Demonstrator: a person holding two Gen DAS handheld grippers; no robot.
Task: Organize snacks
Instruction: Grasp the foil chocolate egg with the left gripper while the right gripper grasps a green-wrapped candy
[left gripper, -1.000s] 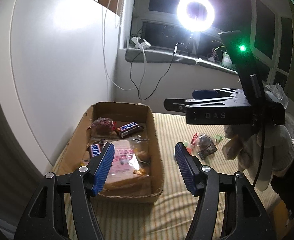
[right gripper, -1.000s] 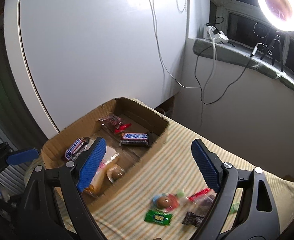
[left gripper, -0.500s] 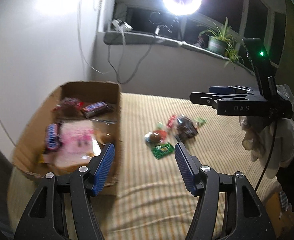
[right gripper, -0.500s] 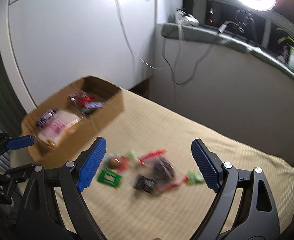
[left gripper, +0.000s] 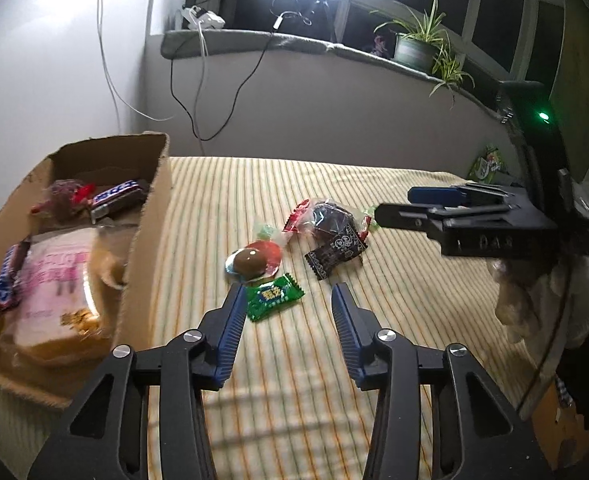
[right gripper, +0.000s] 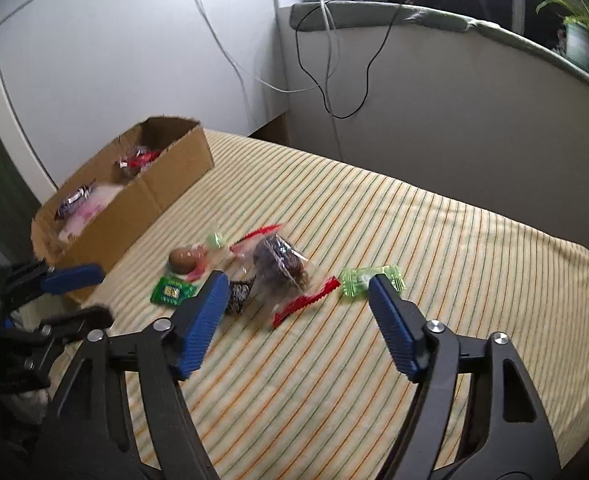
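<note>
— Left wrist view: what is under my left tool [left gripper: 284, 298]?

— A green packet [left gripper: 274, 298], flat on the striped cloth [left gripper: 374, 360], lying near my left finger. Both fingers stand apart and hold nothing.

— And my right tool [right gripper: 298, 294]?

— Spread wide too, empty, hovering over the red-edged bag [right gripper: 284, 276] and near the light green sweet [right gripper: 368, 278]. I also see the egg pack [left gripper: 254, 262] and the black packet [left gripper: 336, 254] loose beside them.

— Where do they go?

— Into the box [left gripper: 146, 264] on the left, I judge; it has bars and a pink pack in it already.

— How do I take the green packet well?

— I would centre my left fingers on it, come down low, and close on its crimped edges, since a thin flat wrapper may slip out.
</note>
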